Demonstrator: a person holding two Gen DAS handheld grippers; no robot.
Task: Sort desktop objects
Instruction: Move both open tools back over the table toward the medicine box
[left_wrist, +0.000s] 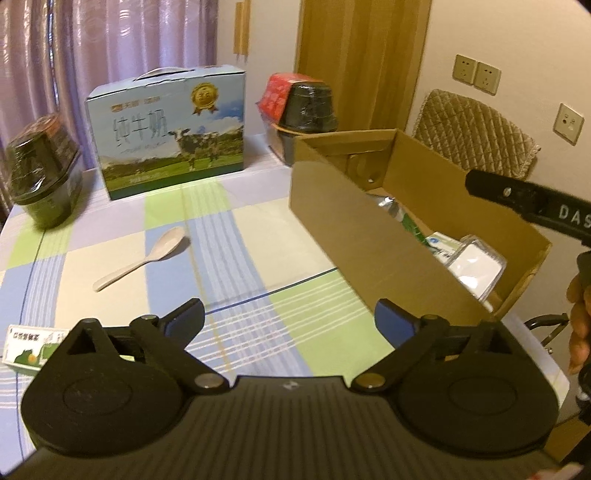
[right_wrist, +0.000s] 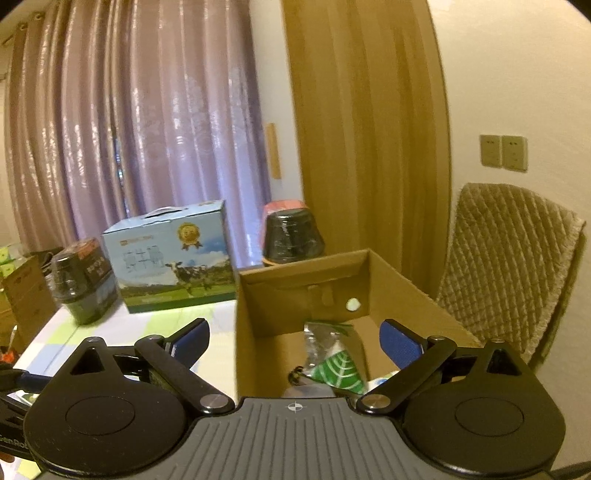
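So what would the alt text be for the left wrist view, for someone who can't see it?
An open hand-held gripper hovers over a checked tablecloth, empty. Ahead to the left lies a pale spoon, to the right an open cardboard box already holding packets. A milk carton and wrapped black tubs stand at the back.

I was in a home: shiny purple curtains, a checked cloth on the table, a chair with a soft quilted cover, and a wooden door.
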